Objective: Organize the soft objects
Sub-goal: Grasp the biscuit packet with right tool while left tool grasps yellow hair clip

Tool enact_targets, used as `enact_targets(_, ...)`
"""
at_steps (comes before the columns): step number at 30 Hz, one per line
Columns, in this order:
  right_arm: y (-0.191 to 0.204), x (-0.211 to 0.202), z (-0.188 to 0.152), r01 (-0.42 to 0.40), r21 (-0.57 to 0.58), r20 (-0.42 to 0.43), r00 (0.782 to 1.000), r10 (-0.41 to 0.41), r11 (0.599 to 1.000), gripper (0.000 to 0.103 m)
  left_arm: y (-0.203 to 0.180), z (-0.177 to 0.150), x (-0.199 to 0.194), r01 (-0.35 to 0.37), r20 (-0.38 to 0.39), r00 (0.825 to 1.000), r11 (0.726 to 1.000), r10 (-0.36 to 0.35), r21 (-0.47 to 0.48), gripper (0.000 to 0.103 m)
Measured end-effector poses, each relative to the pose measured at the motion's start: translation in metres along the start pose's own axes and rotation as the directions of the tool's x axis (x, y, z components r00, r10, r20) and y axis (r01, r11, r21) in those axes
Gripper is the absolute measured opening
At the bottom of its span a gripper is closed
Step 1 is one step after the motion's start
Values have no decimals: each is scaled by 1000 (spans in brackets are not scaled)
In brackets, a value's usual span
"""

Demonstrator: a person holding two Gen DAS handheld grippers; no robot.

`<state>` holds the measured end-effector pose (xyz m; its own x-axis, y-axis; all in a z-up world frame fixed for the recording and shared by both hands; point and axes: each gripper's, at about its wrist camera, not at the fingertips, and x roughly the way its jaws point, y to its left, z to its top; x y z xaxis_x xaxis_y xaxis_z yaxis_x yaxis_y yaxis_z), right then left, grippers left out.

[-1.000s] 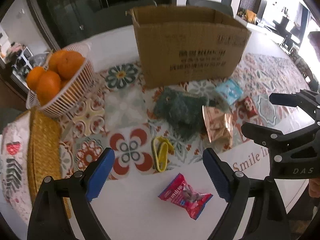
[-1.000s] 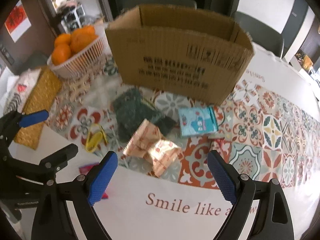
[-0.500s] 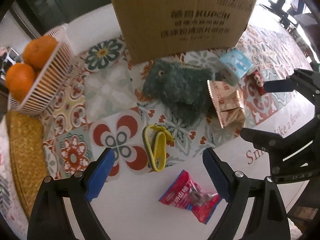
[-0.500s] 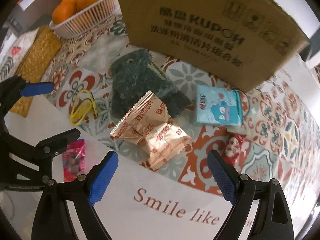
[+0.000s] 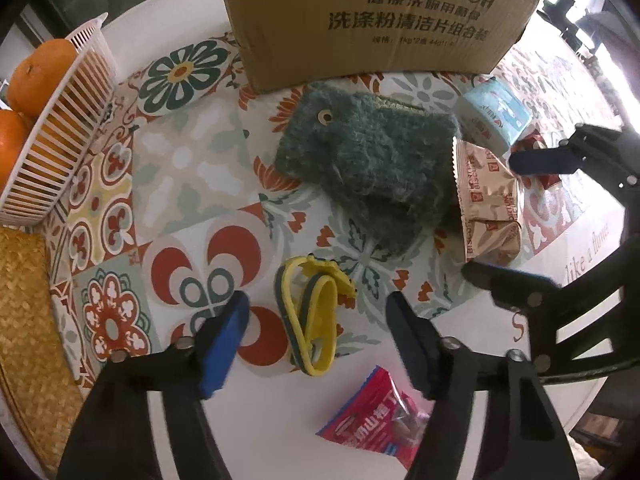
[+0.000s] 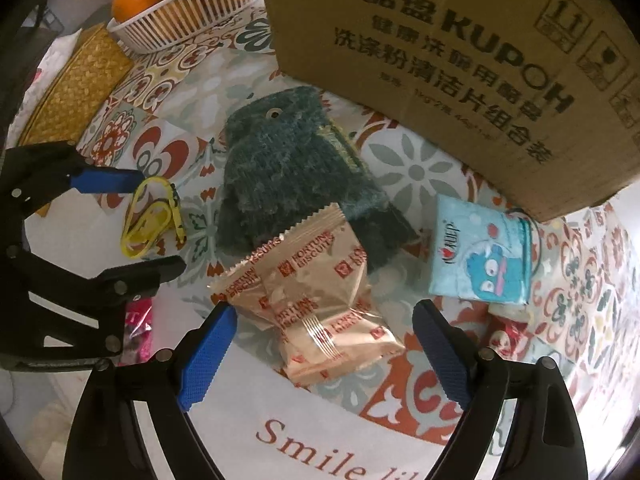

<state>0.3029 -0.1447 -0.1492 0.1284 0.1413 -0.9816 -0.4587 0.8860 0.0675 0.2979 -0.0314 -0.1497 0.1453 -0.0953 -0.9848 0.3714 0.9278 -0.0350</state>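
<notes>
A fuzzy dark green soft toy (image 5: 368, 152) (image 6: 288, 168) lies on the patterned tablecloth in front of a cardboard box (image 5: 380, 16) (image 6: 440, 52). A yellow rubbery band toy (image 5: 314, 316) (image 6: 150, 216) lies between the fingers of my open left gripper (image 5: 318, 320). A beige biscuit packet (image 6: 316, 300) (image 5: 486, 208) lies between the fingers of my open right gripper (image 6: 324, 332). A light blue tissue pack (image 6: 482, 252) (image 5: 496, 114) lies right of the toy. A red snack bag (image 5: 376, 420) lies under the left gripper. Both grippers hold nothing.
A white basket of oranges (image 5: 52, 120) (image 6: 184, 12) stands at the left. A woven yellow mat (image 5: 28, 328) (image 6: 76, 88) lies beside it. A small red packet (image 5: 536, 152) (image 6: 508, 332) lies near the tissue pack. The table edge is near the grippers.
Both grippers have moved forward and down toward the table. The yellow band now lies between the left fingers and the biscuit packet between the right fingers.
</notes>
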Motion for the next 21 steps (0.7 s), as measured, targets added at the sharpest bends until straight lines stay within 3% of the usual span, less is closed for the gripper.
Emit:
enact_targets(2,-1,3,1,-5,12,4,1000,5,1000,83,0,1,3,15,-5,1000,1000,-15,-10,46)
enact_targets(4,-2,5,0,-9,32,5,1000,9,999,70,-1,4,8,23,-9,1000,1000,-23,-15,36)
enact_targets(6,-5,4,-2,-15,59,11,1000,15,998,63,2,5,10,25,5,1000,1000,-25,-15,33)
enact_targets(9,-8,2,-5,-25,96,31,999,22,995,61,0,5,8,39,22,999,999,-39,-35,21)
enact_targets(21,-9,-25,-27,-42,205,163,987,8,978,55,5,-25,-17,62,144,989,992,-46,-110,20)
